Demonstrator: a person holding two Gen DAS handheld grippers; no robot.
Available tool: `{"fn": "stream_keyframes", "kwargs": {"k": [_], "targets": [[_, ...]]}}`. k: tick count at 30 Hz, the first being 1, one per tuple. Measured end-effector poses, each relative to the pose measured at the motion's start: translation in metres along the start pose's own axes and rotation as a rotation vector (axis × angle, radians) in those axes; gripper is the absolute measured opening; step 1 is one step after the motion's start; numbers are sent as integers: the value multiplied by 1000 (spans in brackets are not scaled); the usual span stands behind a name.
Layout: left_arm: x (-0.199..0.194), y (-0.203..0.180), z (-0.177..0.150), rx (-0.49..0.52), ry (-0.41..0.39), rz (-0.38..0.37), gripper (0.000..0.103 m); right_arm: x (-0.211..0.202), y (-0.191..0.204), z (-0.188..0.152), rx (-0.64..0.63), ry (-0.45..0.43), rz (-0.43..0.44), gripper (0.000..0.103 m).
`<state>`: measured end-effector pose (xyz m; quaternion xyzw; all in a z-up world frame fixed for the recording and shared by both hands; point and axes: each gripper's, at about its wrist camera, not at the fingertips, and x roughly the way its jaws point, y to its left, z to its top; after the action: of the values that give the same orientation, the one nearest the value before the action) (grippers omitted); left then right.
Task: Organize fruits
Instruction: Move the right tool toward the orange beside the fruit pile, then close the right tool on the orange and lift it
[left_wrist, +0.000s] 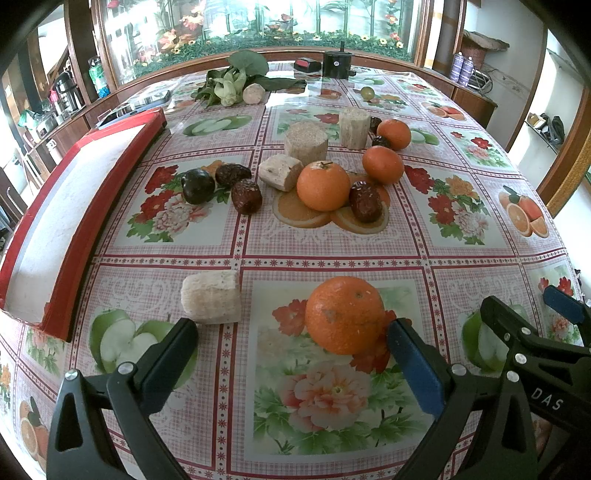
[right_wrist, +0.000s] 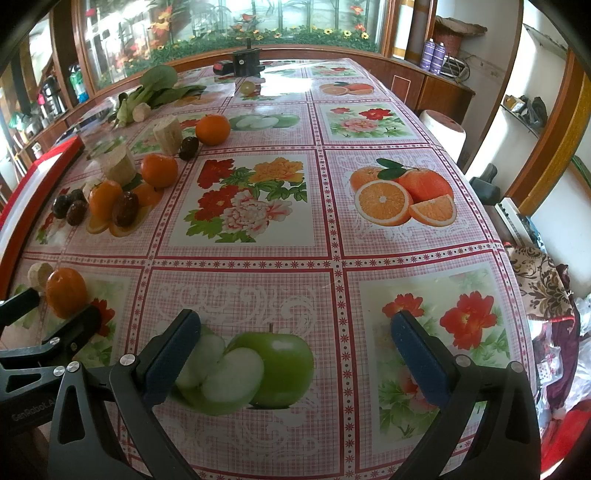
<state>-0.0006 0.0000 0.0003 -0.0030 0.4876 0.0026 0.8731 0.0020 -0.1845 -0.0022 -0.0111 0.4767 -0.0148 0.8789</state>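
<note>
My left gripper (left_wrist: 291, 347) is open, low over the table, with a near orange (left_wrist: 345, 314) between its fingers, close to the right finger. A pale cut stalk piece (left_wrist: 211, 296) lies just ahead of the left finger. Farther on lie three oranges (left_wrist: 323, 185), several dark red dates (left_wrist: 246, 196), a dark plum (left_wrist: 197, 185) and more stalk pieces (left_wrist: 306, 142). A red-rimmed white tray (left_wrist: 66, 206) sits at the left. My right gripper (right_wrist: 295, 347) is open and empty over a printed green apple; the near orange (right_wrist: 66, 292) shows at its left.
Leafy greens (left_wrist: 236, 79), a green grape (left_wrist: 367, 92) and a black holder (left_wrist: 337, 64) stand at the far end of the flowered tablecloth (left_wrist: 461, 243). The table's right edge drops toward a white stool (right_wrist: 443, 127) and clutter (right_wrist: 554, 295).
</note>
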Motion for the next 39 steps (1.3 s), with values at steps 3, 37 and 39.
{"fn": "stream_keyframes", "kwargs": {"k": [3,37,39], "targets": [[0,0,0,0,0,0,103,0,0,0,-1,-1,-1,103],[-50,65,-31,115,29,-116,103,-6,45,43,-141,-6,145,103],[-49,72,-30,96,36,-119,103,-1,57,47,-169,24,191,103]]}}
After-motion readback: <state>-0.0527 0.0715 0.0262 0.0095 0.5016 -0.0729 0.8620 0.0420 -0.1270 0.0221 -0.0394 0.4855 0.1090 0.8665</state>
